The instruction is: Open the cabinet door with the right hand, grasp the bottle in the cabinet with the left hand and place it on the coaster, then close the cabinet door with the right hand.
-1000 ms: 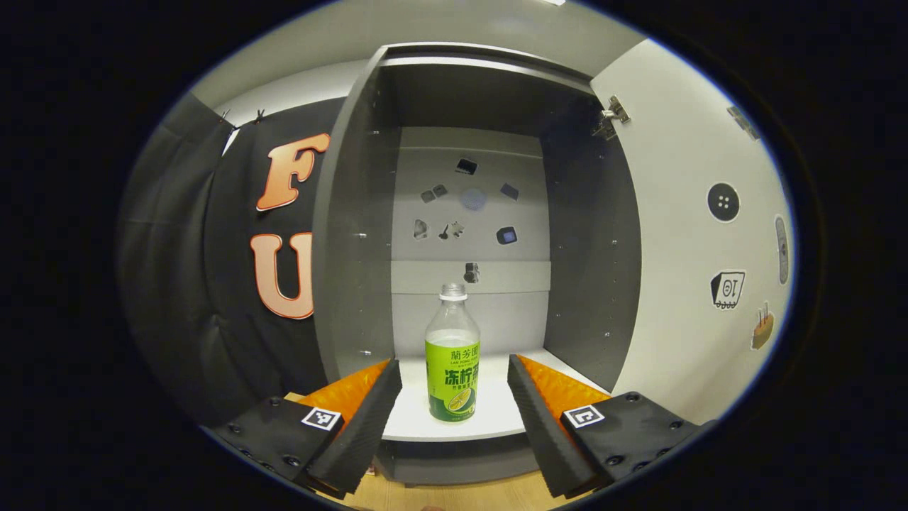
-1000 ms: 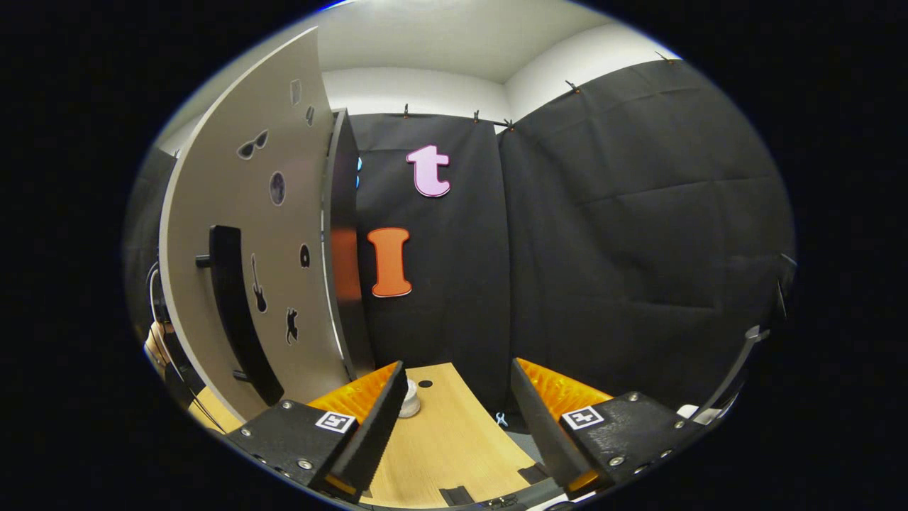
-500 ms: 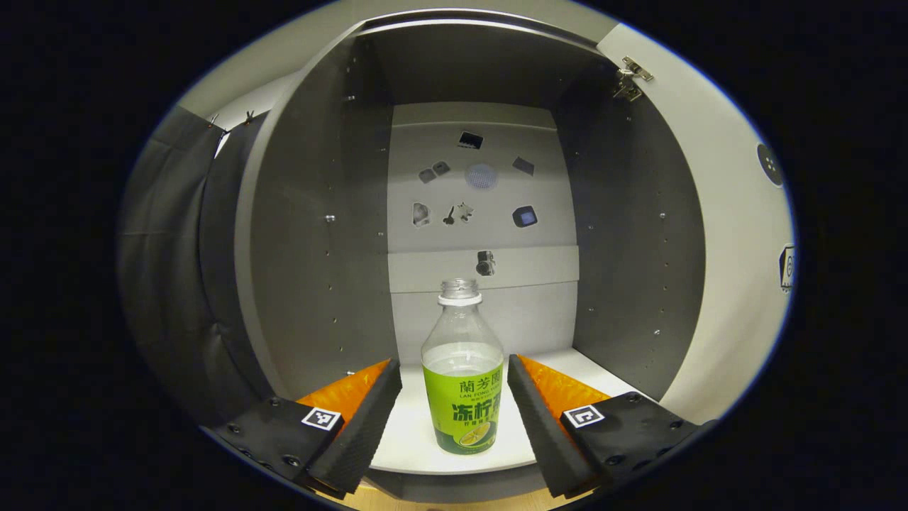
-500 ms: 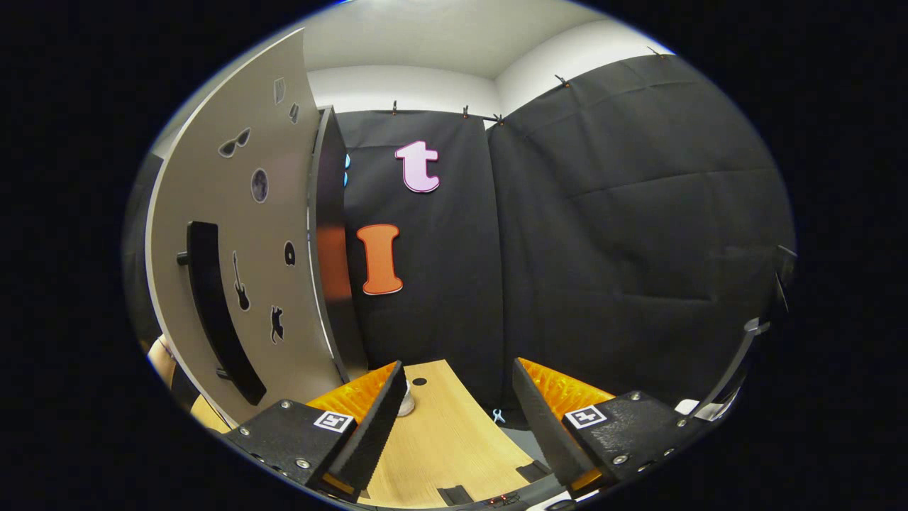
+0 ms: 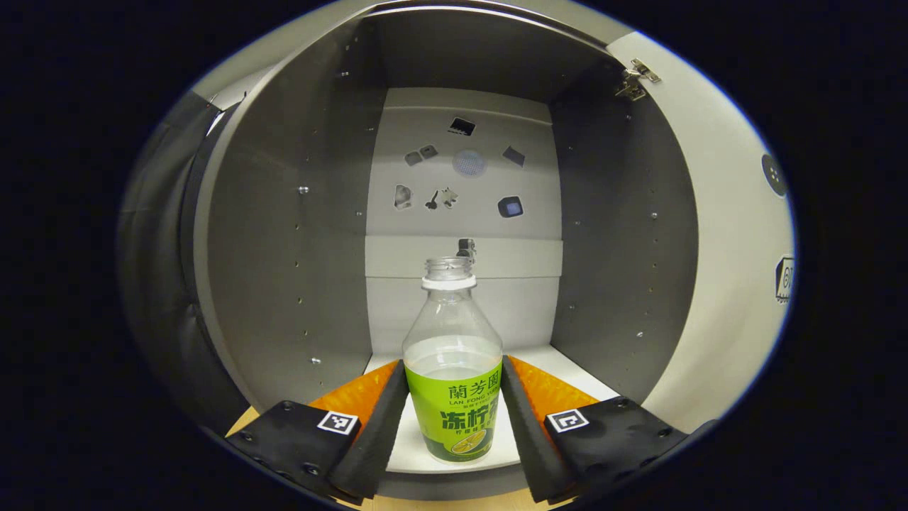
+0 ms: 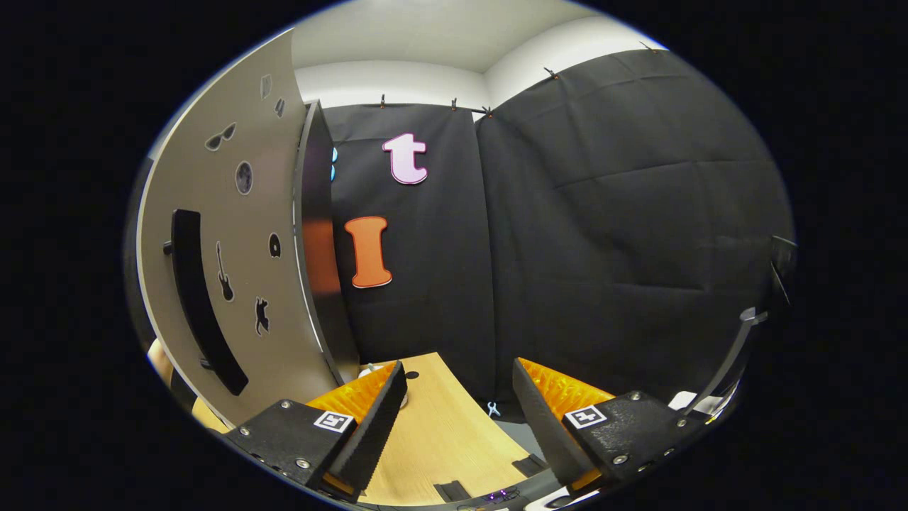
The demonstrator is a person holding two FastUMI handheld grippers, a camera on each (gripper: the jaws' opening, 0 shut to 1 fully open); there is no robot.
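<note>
A clear bottle (image 5: 454, 397) with a green label and no cap stands upright at the front of the white shelf (image 5: 567, 369) inside the grey cabinet (image 5: 298, 248). My left gripper (image 5: 452, 363) has a finger on each side of the label, both touching it. The cabinet door (image 5: 723, 234) stands swung open on the right. In the right gripper view the door's outer face (image 6: 241, 284) with its black handle (image 6: 198, 305) is at the left. My right gripper (image 6: 457, 369) hangs open over the wooden table (image 6: 440, 433), apart from the door, with nothing between its fingers.
A metal hinge (image 5: 635, 78) sits at the door's top corner. Stickers dot the cabinet's back wall (image 5: 461, 163). A small white round object (image 6: 369, 370) lies on the table by my right gripper's left fingertip. A hand (image 6: 159, 358) shows beyond the door's edge.
My left gripper has moved forward into the cabinet until the bottle is between its fingers, and the fingers have closed in onto the label. The right gripper has drifted slightly; the door stays open.
</note>
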